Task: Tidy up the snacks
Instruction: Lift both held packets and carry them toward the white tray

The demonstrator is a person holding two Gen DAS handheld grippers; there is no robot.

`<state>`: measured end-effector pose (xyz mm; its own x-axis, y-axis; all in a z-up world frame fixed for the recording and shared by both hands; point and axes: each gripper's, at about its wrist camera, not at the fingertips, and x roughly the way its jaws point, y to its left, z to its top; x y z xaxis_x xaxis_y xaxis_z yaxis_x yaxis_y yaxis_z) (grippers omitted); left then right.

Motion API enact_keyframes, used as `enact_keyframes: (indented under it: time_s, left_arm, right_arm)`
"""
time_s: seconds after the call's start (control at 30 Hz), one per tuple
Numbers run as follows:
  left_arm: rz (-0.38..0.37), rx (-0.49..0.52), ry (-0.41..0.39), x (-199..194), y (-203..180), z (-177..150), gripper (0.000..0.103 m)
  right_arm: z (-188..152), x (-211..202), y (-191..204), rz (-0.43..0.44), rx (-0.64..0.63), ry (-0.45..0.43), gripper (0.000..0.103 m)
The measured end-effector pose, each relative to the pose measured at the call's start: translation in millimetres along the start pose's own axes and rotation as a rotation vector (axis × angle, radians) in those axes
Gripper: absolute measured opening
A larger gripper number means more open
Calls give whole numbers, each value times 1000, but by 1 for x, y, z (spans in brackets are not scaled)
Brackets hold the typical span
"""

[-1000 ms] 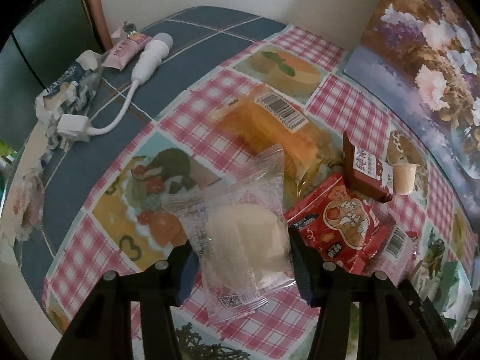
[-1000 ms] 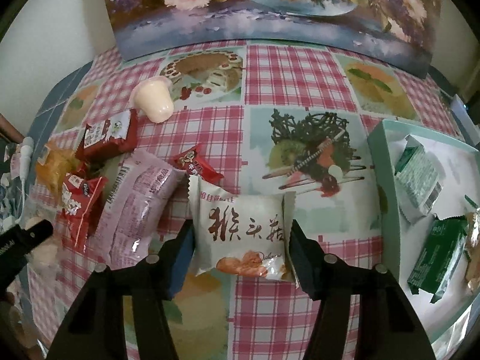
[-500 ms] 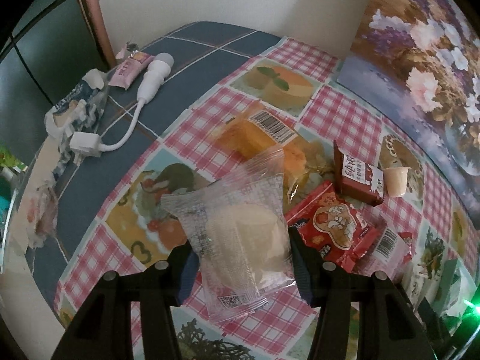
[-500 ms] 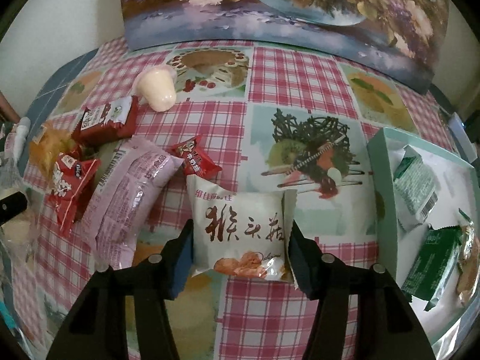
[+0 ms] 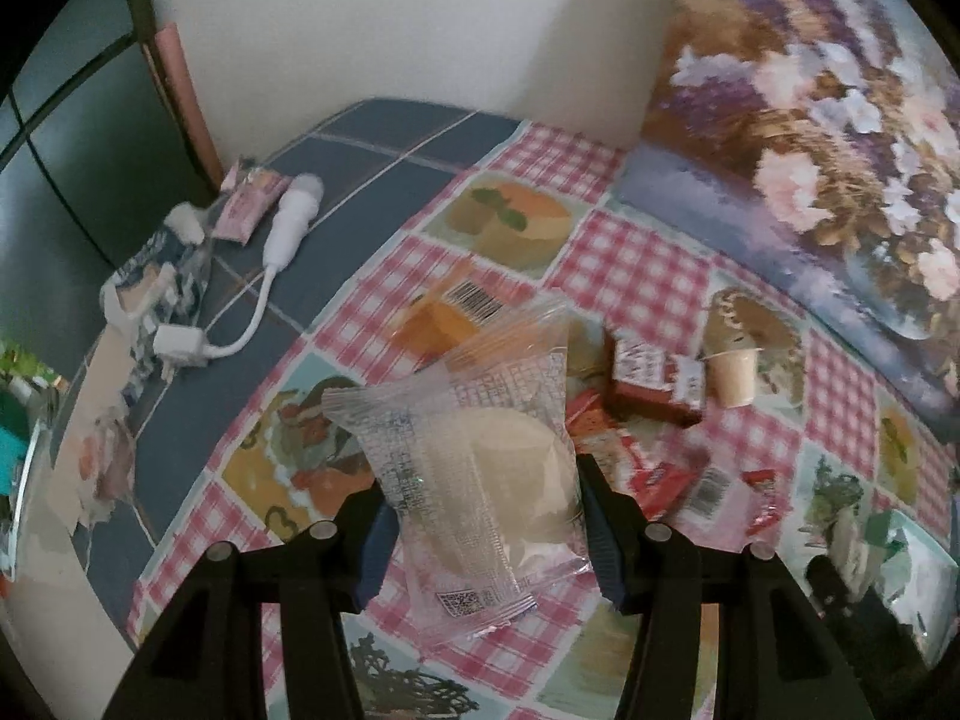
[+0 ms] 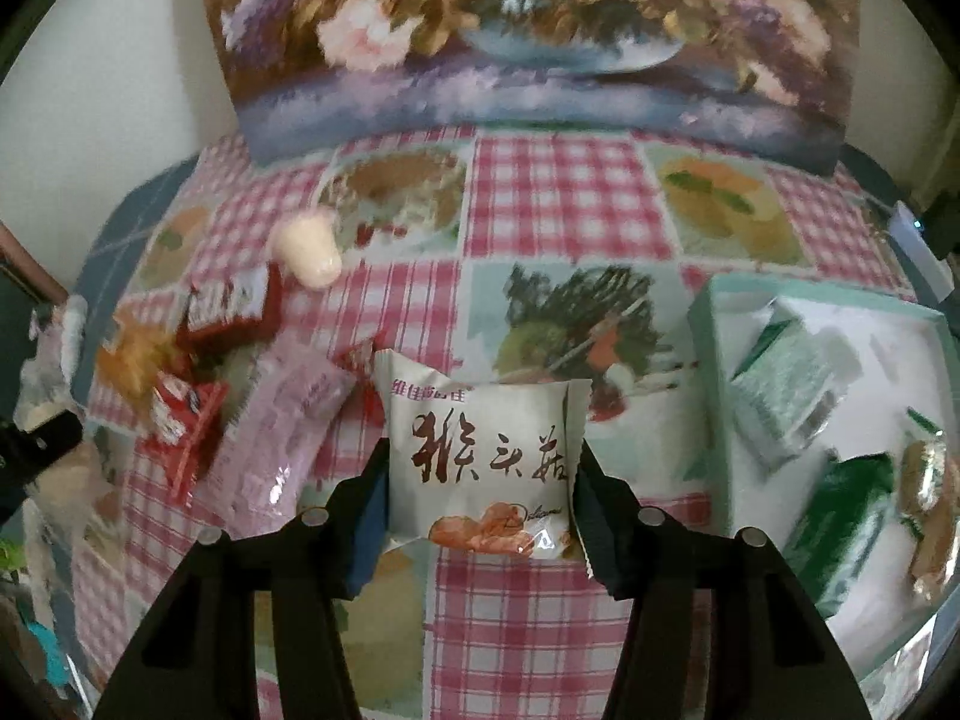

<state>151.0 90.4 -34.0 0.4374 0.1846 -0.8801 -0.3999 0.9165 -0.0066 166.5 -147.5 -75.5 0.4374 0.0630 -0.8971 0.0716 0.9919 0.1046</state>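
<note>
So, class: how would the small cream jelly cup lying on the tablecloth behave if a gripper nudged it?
The jelly cup lies on its side with rounded walls, so it would probably roll, likely curving because it tapers. It looks small and light, so even a gentle nudge may shift it.

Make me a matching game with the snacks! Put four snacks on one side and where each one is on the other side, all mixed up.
Snacks:
1. clear-wrapped cake
2. white packet with brown writing
3. dark green packet
4. jelly cup

Places:
A. lying in the pale green box
B. between the right gripper's fingers
C. on the tablecloth, tipped on its side
D. between the left gripper's fingers

Pairs: 1-D, 2-B, 3-A, 4-C
</note>
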Motion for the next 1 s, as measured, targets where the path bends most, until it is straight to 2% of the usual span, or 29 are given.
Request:
enact_keyframes:
  time_s: [0.37,0.63,0.83,1.0]
  left_arm:
    - [-60,91,-64,-37,-58,-4,57]
    - [-115,211,-98,-64,-122,-12,57]
    - [-204,299,-99,-78,-173,-32,57]
    - [-324,363,-63,-86,-213,-51,57]
  right_arm:
    - [24,-53,-69,-33,140,-93,57]
    - [30,-79,-146,-90,281,-143,57]
    - [27,-97,-203,-155,388,-173,57]
    - [23,-108,-238,-191,443,-188,57]
